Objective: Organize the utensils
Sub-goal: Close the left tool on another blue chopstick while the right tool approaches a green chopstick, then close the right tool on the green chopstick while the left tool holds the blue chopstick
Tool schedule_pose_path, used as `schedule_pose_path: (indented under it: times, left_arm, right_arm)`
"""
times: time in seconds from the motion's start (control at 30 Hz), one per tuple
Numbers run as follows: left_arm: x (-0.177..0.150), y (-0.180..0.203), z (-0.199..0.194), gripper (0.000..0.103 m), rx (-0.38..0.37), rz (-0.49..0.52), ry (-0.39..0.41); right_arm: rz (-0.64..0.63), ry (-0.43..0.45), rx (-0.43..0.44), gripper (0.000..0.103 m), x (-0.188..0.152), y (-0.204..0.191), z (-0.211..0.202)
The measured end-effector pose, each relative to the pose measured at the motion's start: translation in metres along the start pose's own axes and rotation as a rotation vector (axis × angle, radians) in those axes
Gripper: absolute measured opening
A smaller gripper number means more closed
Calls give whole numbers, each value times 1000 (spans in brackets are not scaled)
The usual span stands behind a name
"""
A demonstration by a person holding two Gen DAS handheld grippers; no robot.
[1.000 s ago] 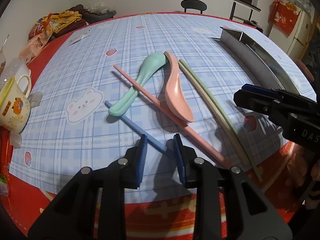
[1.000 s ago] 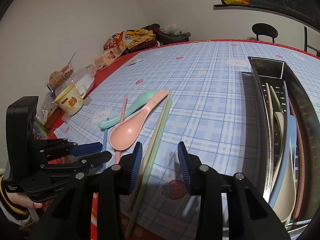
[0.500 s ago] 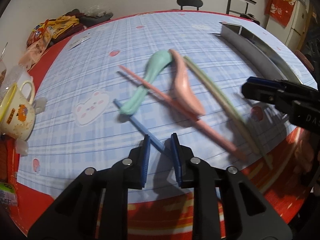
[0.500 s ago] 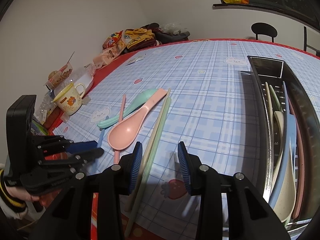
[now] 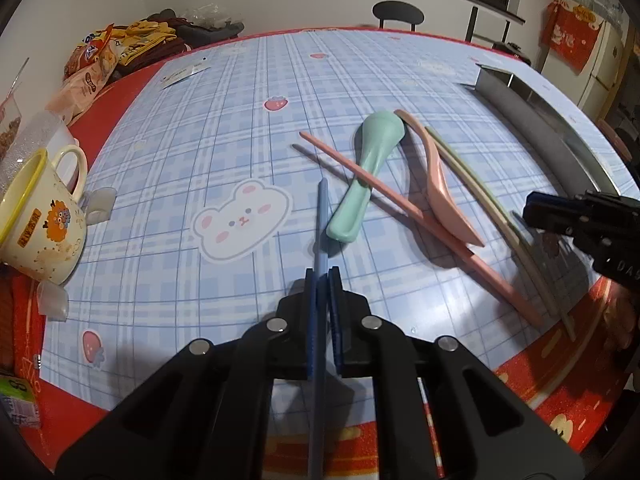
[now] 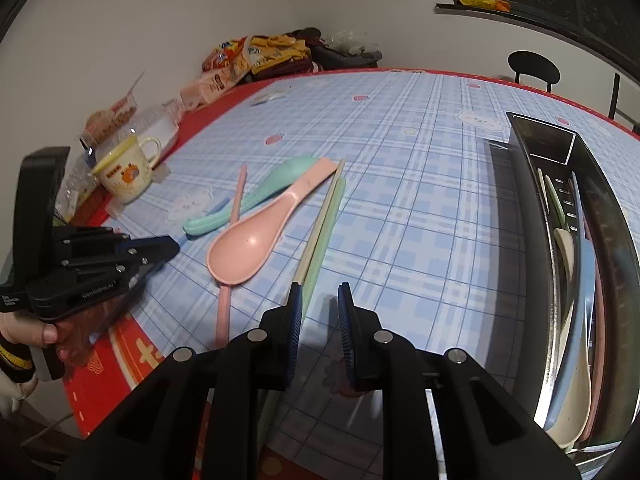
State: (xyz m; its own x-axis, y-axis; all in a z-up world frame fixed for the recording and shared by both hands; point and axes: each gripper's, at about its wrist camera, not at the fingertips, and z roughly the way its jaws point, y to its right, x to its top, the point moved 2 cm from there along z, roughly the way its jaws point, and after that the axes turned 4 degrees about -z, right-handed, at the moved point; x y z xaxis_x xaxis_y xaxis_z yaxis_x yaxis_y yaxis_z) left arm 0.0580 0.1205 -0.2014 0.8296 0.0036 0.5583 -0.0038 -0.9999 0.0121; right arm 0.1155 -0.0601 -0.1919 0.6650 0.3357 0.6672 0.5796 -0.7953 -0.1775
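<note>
The left gripper [image 5: 323, 276] is clamped on a slim blue chopstick [image 5: 322, 216], its jaws having just closed on it; the stick runs forward from the pads over the checked tablecloth [image 5: 224, 128], while its near end passes under the gripper body and is cut off at the frame's lower edge. The right gripper [image 6: 320, 300] has just been narrowing but still shows a gap with nothing pressed between the pads; the green chopstick [image 6: 326, 224] and the cream chopstick [image 6: 320, 216] reach the left pad, their near ends hidden behind it. Loose on the cloth lie four chopsticks in all: blue, pink [image 5: 400, 204], green, cream. Two spoons lie with them, one pink [image 6: 256, 240] with its bowl up, one mint [image 5: 368, 168] lying across the pink chopstick. Whether the pink spoon's handle rests on the mint spoon cannot be told. To the right, a long steel tray [image 6: 536, 208] holds more utensils, overlapped and too crowded to count. A person's fingers [image 6: 36, 332] grip the left tool's handle. Farther left stands one cartoon-printed mug [image 5: 28, 220]; snack packets [image 6: 240, 60] are heaped at the table's far edge.
</note>
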Motion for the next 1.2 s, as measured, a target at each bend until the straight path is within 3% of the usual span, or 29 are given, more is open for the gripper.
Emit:
schedule_pose_path:
  times: [0.2, 0.4, 0.77, 1.2]
  left_arm:
    - [-4, -10, -2, 12, -64, -55, 45]
    - [-7, -9, -3, 13, -79, -56, 59]
    - [-10, -12, -5, 15, -114, -82, 68]
    - [-10, -9, -6, 16, -92, -60, 72]
  right_arm:
    - [-47, -36, -46, 18, 1, -8, 9]
    - [-66, -41, -106, 18, 5, -10, 11]
    - [-87, -67, -137, 18, 10, -19, 18]
    - [-107, -67, -172, 14, 12, -19, 25]
